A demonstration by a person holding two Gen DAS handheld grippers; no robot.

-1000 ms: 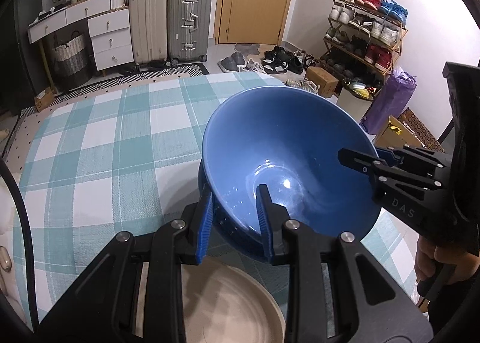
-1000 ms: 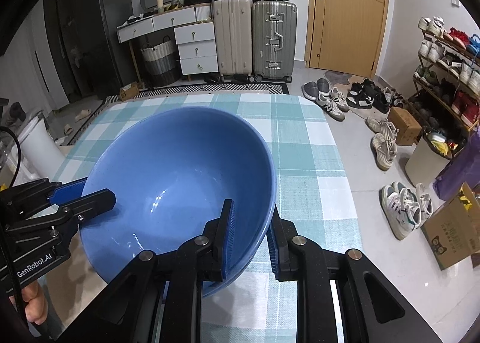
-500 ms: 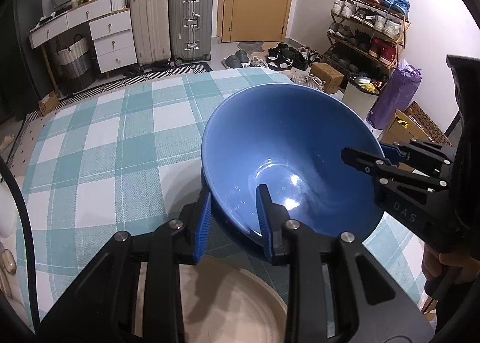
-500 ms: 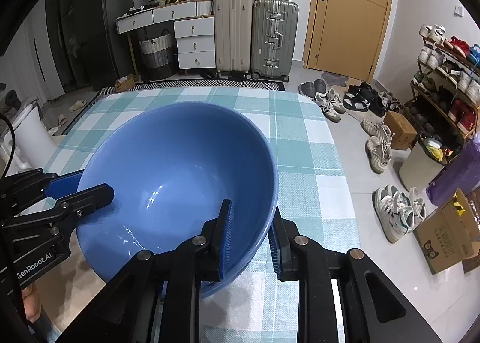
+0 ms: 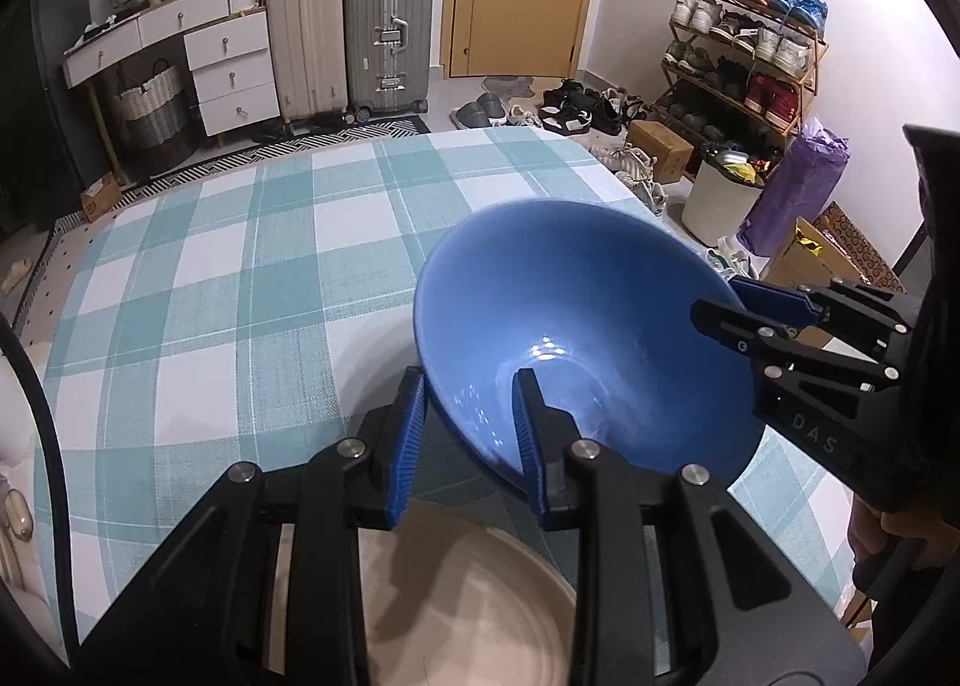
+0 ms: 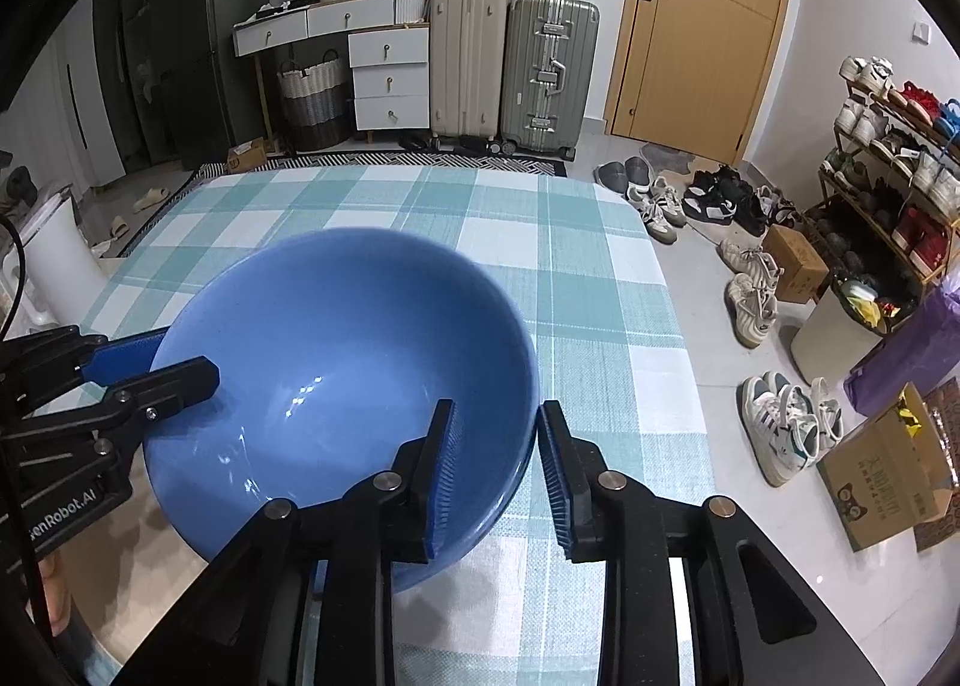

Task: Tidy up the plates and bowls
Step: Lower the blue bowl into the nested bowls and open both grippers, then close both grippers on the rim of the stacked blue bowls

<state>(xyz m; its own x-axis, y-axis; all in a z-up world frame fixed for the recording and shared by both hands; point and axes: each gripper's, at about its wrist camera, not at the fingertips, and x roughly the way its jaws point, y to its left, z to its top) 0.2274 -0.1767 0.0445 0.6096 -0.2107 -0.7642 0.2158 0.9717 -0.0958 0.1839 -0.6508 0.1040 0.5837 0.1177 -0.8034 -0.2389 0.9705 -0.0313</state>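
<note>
Pads of my left gripper (image 5: 469,440) straddle the near rim of the blue bowl (image 5: 576,338), one pad outside the wall and one inside. The gap is narrow, yet in the left wrist view I see a sliver of space on the outer side, so I cannot tell whether they truly pinch the wall. Under those fingers, at about six o'clock in that view, lies a beige plate (image 5: 456,608), flat on the checked tablecloth (image 5: 228,278).

From the right wrist camera, my right gripper (image 6: 493,467) also straddles the bowl's rim, at its five o'clock edge. Its jaws are opening, with the wall between them: the inner pad lies against the inside of the wall, while the outer pad stands just clear of it.

The bowl sits at the near right part of the table, its mouth facing up and tipped somewhat towards the cameras. Being round, it has no long axis to speak of. In the right view a second blue edge shows under its near side, perhaps another bowl nested below; I cannot tell for certain.

Farther off, at twelve o'clock, the tablecloth runs bare to the table's far edge. Beyond it stand two suitcases (image 6: 510,68) against the wall, a white dresser (image 6: 360,62) at eleven o'clock, a wooden door (image 6: 702,26) at one o'clock, and a shoe rack (image 6: 888,158) at two to three o'clock.
</note>
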